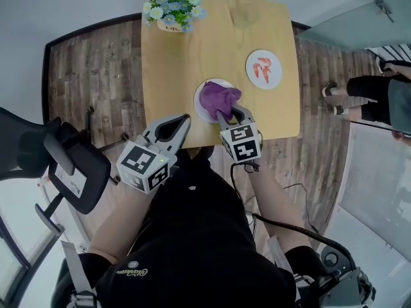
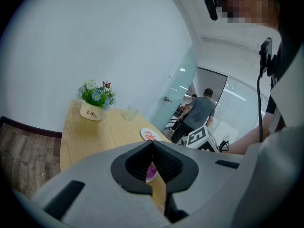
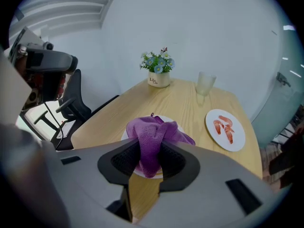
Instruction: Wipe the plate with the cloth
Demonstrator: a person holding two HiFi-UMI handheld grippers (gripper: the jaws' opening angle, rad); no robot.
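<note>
A white plate (image 1: pixel 201 104) sits near the front edge of the wooden table (image 1: pixel 173 63), with a purple cloth (image 1: pixel 220 97) bunched on top of it. My right gripper (image 1: pixel 232 113) is over the plate's near side, shut on the cloth. In the right gripper view the cloth (image 3: pixel 153 136) hangs pinched between the jaws of the right gripper (image 3: pixel 151 151), above the plate (image 3: pixel 175 126). My left gripper (image 1: pixel 185 120) hovers at the table's front edge just left of the plate, shut and holding nothing. In its own view the left gripper (image 2: pixel 153 147) shows its jaw tips meeting.
A second plate with shrimps (image 1: pixel 264 68) lies to the right. A flower pot (image 1: pixel 172 8) stands at the far left corner and a clear glass (image 3: pixel 205 83) at the far side. An office chair (image 1: pixel 61 162) is to my left; a person (image 1: pixel 376 88) stands at right.
</note>
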